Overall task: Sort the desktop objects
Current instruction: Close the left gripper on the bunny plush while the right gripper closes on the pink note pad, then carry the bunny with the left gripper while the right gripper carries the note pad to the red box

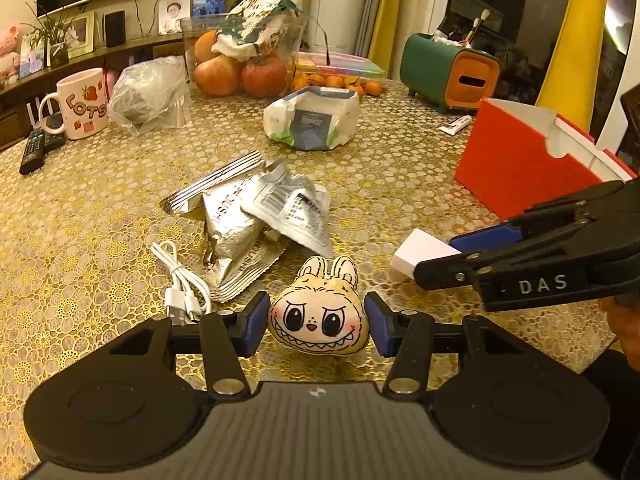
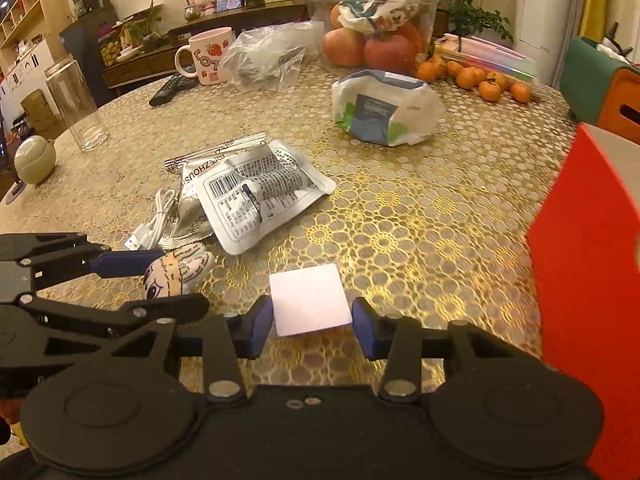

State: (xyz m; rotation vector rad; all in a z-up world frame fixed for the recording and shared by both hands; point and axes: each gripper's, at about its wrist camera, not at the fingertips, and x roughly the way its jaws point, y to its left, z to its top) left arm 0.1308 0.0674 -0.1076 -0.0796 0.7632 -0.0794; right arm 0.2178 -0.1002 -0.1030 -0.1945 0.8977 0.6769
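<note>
- My left gripper sits nearest the lens, blue pads pinching the sides of the bunny-eared plush toy; toy looks lifted just clear of the table.
- My right gripper pinches the white card by its two side edges, card tilted a bit, near edge toward the camera.
- In the left wrist view the right gripper comes in from the right with the card at its tip, just beside the toy; the two are apart, not touching.
- Table has a gold lace-pattern cover and carries everything else.
- Red open-top box stands on the table's right side, near the right gripper.
- Green and orange tissue holder is behind the box, at the far edge.
- Clear fruit bin holds apples and oranges with a printed cloth on top; small tangerines lie beside it.
- White and blue wipes pack lies mid-table.
- Silver foil sachets lie piled beyond the toy, one showing a barcode.
- Clear plastic bag and strawberry mug sit far left, TV remote beside the mug.
- Coiled white USB cable lies just left of the sachets.
</note>
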